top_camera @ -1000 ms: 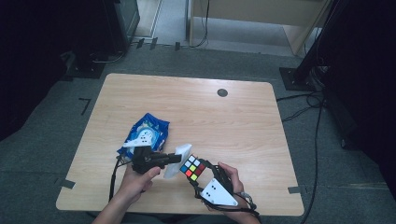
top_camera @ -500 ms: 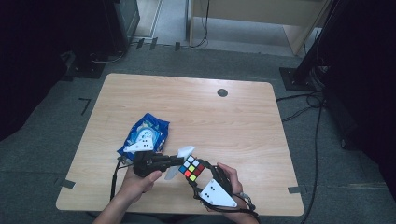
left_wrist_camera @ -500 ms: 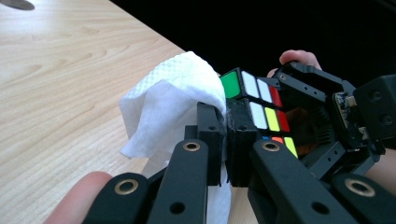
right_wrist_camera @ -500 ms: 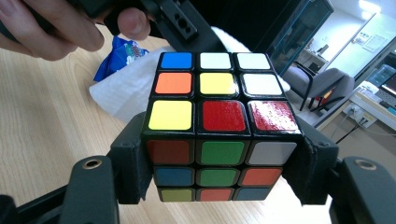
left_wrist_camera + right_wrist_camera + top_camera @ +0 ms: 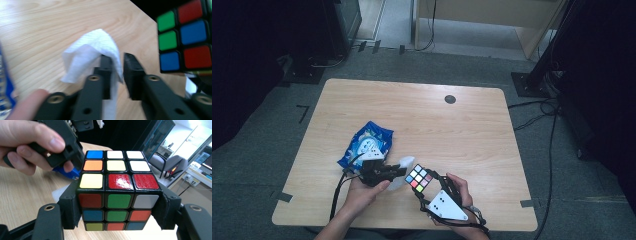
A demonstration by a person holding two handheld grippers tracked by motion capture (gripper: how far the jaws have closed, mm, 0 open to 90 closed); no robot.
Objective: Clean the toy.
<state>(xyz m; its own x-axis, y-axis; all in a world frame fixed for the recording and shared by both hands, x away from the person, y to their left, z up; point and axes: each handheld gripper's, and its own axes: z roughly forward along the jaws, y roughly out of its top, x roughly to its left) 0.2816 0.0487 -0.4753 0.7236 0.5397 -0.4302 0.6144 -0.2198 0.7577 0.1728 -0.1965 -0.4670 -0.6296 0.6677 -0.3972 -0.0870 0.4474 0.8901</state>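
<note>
At the near left of the table (image 5: 472, 125), just right of a blue packet (image 5: 368, 145), the left gripper (image 5: 117, 67) has just been opening; its jaws stand slightly apart, a white tissue (image 5: 92, 53) draped over one. Right beside it, the right gripper (image 5: 117, 210) clamps the puzzle cube (image 5: 117, 187).
</note>
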